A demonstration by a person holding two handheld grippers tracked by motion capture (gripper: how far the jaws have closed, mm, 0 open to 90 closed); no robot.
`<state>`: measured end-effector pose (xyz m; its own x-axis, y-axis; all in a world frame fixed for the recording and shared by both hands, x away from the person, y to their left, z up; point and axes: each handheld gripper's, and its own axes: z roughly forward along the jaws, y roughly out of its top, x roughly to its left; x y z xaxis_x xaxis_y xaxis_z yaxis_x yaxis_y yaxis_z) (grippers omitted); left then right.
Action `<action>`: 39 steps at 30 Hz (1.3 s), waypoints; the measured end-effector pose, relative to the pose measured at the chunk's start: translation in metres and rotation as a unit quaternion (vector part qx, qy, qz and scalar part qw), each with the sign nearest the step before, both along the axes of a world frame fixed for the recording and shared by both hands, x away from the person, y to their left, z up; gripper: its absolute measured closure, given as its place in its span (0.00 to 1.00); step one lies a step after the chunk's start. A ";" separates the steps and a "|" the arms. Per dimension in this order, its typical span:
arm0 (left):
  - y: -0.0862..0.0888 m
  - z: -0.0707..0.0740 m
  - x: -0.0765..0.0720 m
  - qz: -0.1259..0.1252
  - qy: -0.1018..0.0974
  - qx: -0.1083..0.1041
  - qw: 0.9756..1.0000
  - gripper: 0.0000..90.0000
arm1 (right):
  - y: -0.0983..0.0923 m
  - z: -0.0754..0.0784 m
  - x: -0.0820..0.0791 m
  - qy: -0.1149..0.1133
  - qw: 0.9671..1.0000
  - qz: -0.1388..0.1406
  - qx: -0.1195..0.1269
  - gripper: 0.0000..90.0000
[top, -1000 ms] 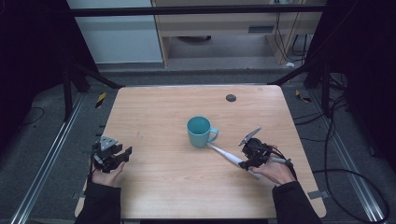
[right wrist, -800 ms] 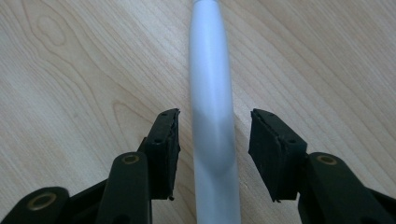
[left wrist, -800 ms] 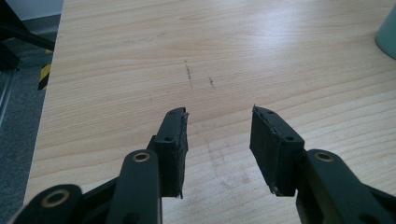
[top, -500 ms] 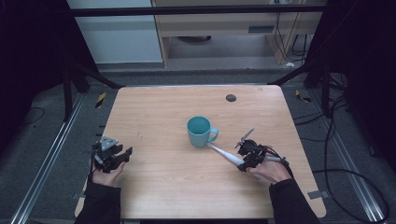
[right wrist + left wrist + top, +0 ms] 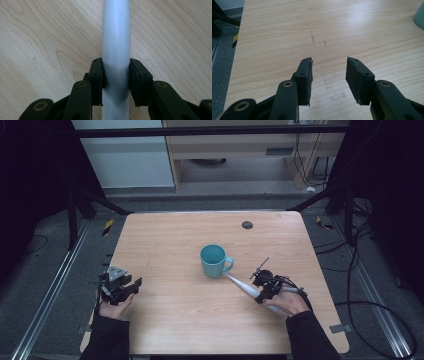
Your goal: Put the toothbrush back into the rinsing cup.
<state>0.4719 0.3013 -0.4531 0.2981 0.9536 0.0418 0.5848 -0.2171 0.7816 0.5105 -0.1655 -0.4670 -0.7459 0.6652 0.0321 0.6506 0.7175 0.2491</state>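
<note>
Seen from above on a pale wooden worktop (image 5: 170, 240): a teal mug (image 5: 214, 261) near the centre, handle turned toward the right tongs (image 5: 264, 287), with a slim white handle (image 5: 245, 288) lying on the wood from just beside the mug's base out to the person's right hand (image 5: 287, 301). Clamped on that white handle, pads pressed to both its sides: the right tongs. Spread wide over bare wood near the worktop's left edge, gripping nothing: the left tongs (image 5: 122, 287).
</note>
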 end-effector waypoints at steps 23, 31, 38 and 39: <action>0.000 0.001 -0.001 0.002 -0.002 0.001 1.000 0.63 | -0.001 0.025 -0.047 -0.025 0.993 0.053 0.105 0.74; 0.000 0.002 -0.001 0.003 -0.004 0.000 1.000 0.63 | -0.002 0.049 -0.050 -0.094 0.978 0.026 0.187 0.74; 0.001 0.002 -0.002 0.005 -0.009 -0.002 1.000 0.63 | -0.002 0.069 -0.046 -0.161 0.953 -0.022 0.256 0.74; 0.001 0.003 -0.002 0.005 -0.010 -0.002 1.000 0.63 | -0.002 0.069 -0.046 -0.161 0.953 -0.022 0.256 0.74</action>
<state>0.4702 0.3019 -0.4505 0.2881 0.9566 0.0435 0.5707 -0.2080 0.7944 0.4647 -0.1672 -0.3978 -0.7435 0.6552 0.1340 0.5076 0.4224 0.7510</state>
